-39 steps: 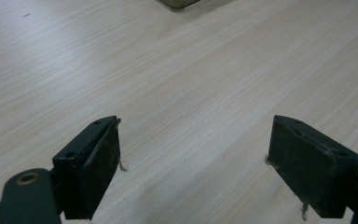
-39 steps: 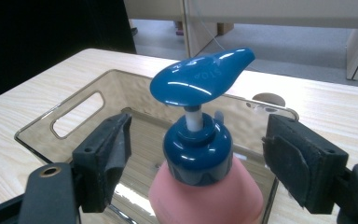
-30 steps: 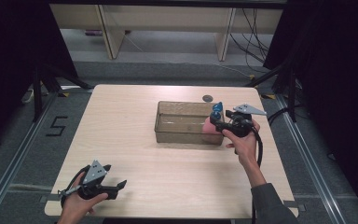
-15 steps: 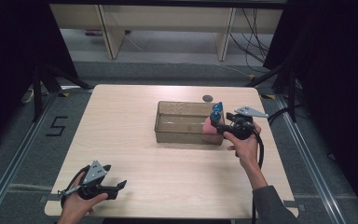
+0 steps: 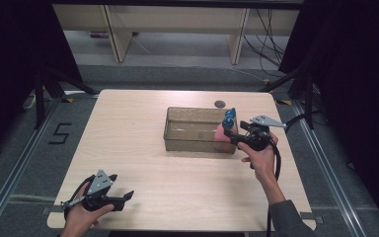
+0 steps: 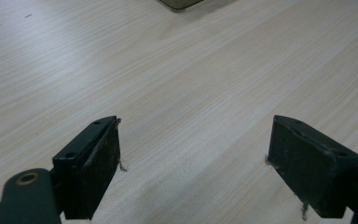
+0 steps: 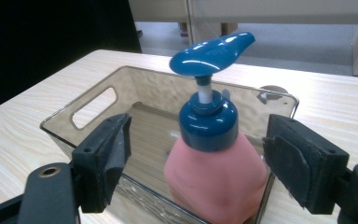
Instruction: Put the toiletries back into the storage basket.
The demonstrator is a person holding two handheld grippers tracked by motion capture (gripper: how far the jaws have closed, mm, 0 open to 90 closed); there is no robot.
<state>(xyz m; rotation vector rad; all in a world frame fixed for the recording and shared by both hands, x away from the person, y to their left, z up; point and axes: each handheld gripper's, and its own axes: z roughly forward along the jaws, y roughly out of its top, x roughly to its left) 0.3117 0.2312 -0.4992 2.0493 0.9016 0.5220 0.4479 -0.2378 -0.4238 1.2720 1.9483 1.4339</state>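
Little is seen changed over the last second: the pump bottle (image 7: 214, 182) is left standing in the bin (image 7: 93, 100) between the released jaws of the right gripper (image 7: 198, 144), so placement is judged done.

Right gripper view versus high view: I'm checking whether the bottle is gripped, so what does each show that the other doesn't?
The right gripper view alone shows a gap between each black pad and the pink pump bottle, so the jaws are open around it, and the bin's handle cutout.

The high view alone shows the left gripper at the table's near edge, both of the person's hands, and the floor beyond.

Both show the bottle with its blue pump standing inside the clear bin.
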